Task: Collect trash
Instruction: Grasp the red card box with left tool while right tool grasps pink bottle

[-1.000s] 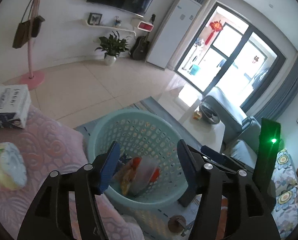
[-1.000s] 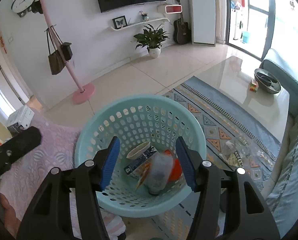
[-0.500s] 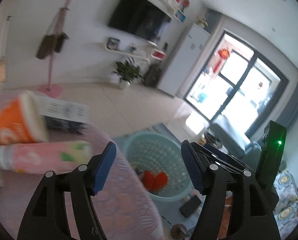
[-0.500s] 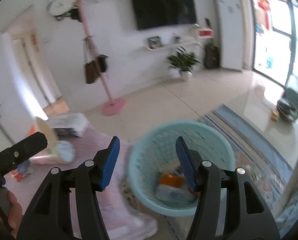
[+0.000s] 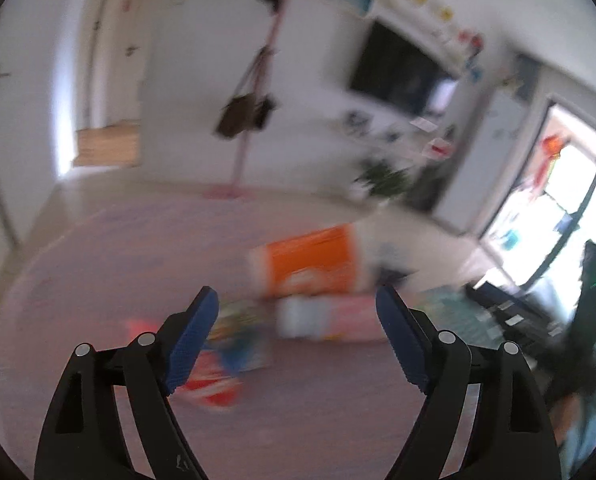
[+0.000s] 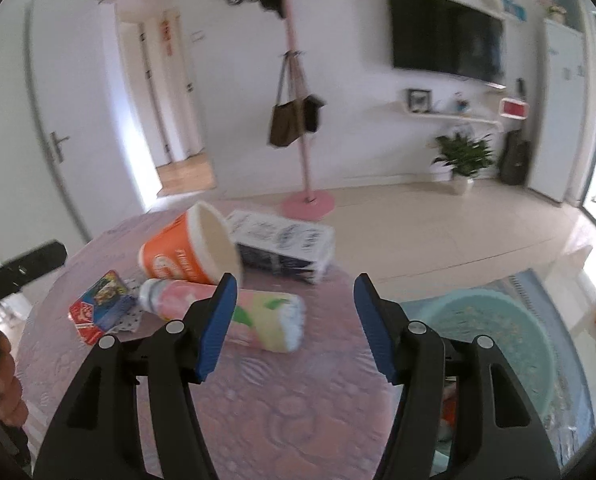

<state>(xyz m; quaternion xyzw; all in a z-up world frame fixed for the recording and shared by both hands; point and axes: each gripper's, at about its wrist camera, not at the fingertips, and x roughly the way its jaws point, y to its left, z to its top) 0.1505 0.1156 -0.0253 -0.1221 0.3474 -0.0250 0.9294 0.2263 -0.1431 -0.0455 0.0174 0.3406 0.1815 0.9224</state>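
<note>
Hovering over a pink-clothed desk (image 5: 98, 280), the left tool (image 5: 298, 336) has just been opening and holds nothing, blurred trash lying beyond it. From the right wrist, the right tool (image 6: 294, 320) gapes empty above an orange cup (image 6: 178, 256), bottle (image 6: 226, 312), carton (image 6: 286, 244) and small packet (image 6: 98, 308); the teal basket (image 6: 498, 328) stands beside the desk.

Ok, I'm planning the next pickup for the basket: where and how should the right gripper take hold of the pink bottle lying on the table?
Probably across the middle of its body. The pink bottle lies on its side on the table, its long axis across the view, so come from above with one finger either side. The orange cup crowds its far side toward the cap end, so stay nearer the free end. The right gripper is open and empty.
</note>
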